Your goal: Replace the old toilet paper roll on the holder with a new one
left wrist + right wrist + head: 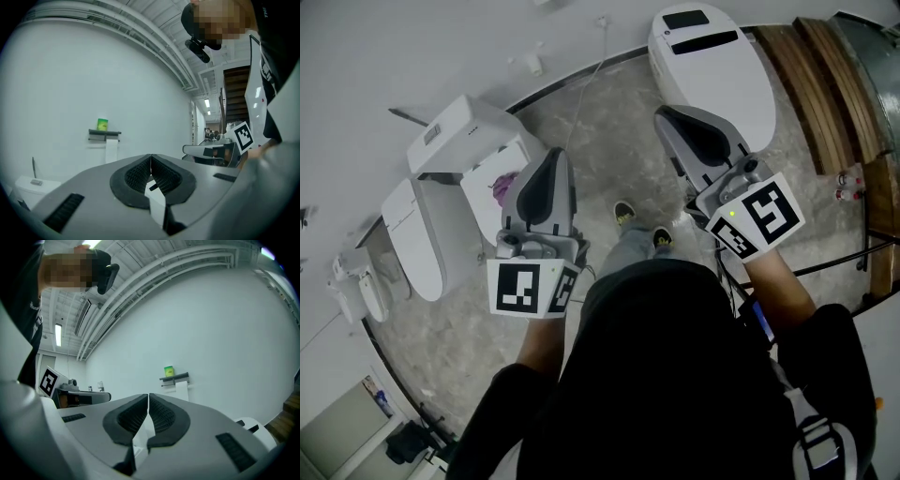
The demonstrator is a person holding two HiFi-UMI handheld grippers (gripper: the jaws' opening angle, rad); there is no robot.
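Your left gripper (pixel 151 158) and right gripper (pixel 148 398) are both closed and empty. The roll (pixel 182 391) hangs on the wall holder (pixel 174 378), well ahead. This looks like the approach; next, reach the roll and open a gripper.

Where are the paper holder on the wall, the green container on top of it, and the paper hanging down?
paper holder (pixel 104 133): left gripper view, on its dark shelf.
green container (pixel 102 124): left gripper view, middle of its side.
hanging paper (pixel 111 151): left gripper view, middle of the strip.
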